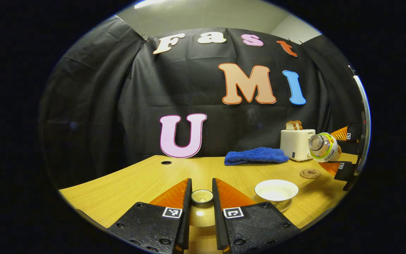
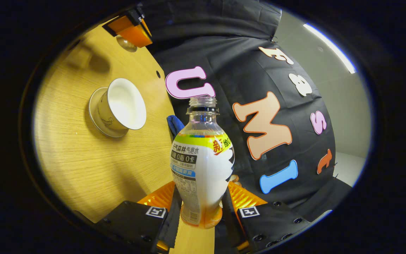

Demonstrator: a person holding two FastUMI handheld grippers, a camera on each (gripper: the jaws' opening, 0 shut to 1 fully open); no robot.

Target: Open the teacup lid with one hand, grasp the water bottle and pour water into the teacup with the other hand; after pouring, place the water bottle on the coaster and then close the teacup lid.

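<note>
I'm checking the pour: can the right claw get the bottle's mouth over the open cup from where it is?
Probably yes. The right claw grips the bottle, already tilted, and bare table lies between it and the open cup. The left claw holds the lid off to the side.

Teacup (image 1: 276, 191): white bowl on a saucer, uncovered, upright on the wooden table, near right. Lid (image 1: 202, 196): small knob visible, held between the left gripper's fingers, left of the cup. Water bottle (image 1: 324, 147): clear, capless, colourful label, tilted mouth-first toward the cup, above the round coaster (image 1: 310, 173) at far right.
</note>
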